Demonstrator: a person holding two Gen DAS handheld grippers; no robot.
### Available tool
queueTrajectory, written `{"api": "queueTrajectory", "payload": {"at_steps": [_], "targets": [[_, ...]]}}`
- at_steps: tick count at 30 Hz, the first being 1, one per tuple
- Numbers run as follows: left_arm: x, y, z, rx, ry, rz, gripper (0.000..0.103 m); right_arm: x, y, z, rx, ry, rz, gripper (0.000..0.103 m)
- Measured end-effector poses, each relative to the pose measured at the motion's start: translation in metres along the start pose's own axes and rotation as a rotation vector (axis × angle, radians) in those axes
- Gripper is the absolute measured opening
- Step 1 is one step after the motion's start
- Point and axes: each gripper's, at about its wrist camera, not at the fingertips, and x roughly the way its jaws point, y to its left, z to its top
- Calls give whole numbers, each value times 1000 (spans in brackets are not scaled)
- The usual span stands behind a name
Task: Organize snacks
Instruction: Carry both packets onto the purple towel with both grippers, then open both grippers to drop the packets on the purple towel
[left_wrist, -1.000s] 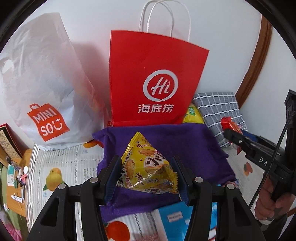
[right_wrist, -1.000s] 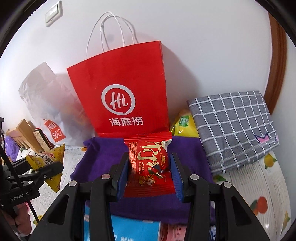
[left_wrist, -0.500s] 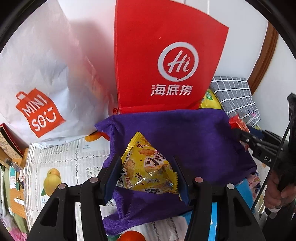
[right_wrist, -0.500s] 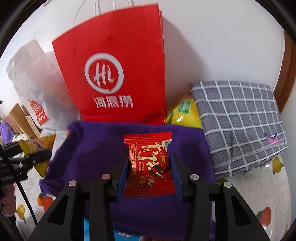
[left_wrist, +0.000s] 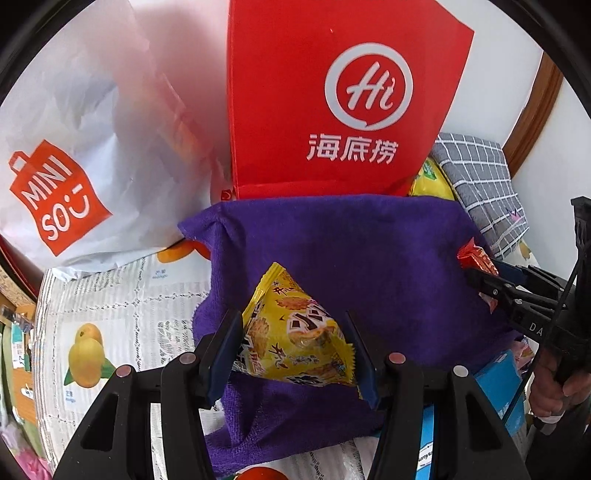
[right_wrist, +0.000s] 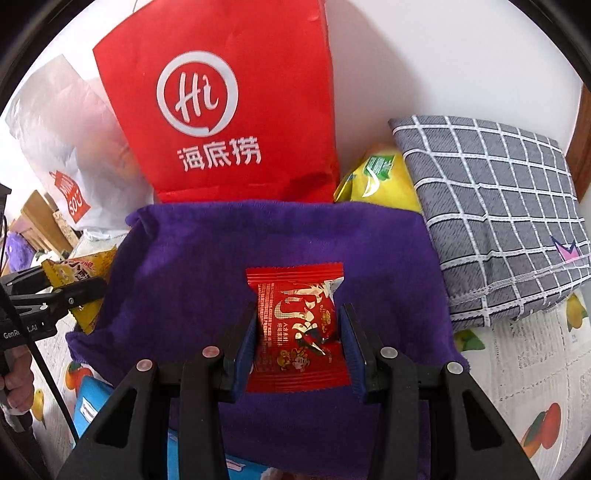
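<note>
Clamping a yellow crinkled foil snack packet (left_wrist: 295, 334) between its blue-padded jaws, the left gripper (left_wrist: 295, 345) hangs over a purple plush cloth (left_wrist: 369, 266) in the left wrist view. Behind the cloth a red paper carrier bag with a white Hi logo (left_wrist: 340, 96) stands upright against the wall, with a white plastic shopping bag bearing an orange print (left_wrist: 81, 140) to its left and a grey checked fabric cushion (left_wrist: 480, 192) to its right. At the right edge, the right gripper (left_wrist: 480, 269) shows side-on with a red wrapper in its tip.

From the right wrist view, the right gripper (right_wrist: 298, 332) is closed on a red glossy square snack sachet (right_wrist: 297, 328), held above the same cloth (right_wrist: 221, 258). A yellow plastic pouch with a green label (right_wrist: 380, 181) sits between the red bag (right_wrist: 229, 110) and the cushion (right_wrist: 498, 206). A fruit-printed white tablecloth (right_wrist: 524, 369) lies underneath.
</note>
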Motion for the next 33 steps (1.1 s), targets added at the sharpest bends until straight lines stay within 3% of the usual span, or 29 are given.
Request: {"api": "queueTrajectory", "payload": {"at_steps": [15, 25, 27, 29, 33], "targets": [[12, 0, -3, 17, 31, 3, 53, 14, 3, -7, -16, 50, 10, 44], [12, -8, -5, 42, 37, -5, 54, 8, 6, -6, -27, 38, 10, 44], [9, -11, -5, 46, 36, -6, 58, 5, 7, -5, -32, 34, 4, 44], [6, -13, -5, 47, 30, -13, 71, 0, 8, -5, -32, 28, 3, 46], [-1, -19, -5, 45, 19, -5, 73, -13, 12, -3, -40, 5, -7, 50]]}}
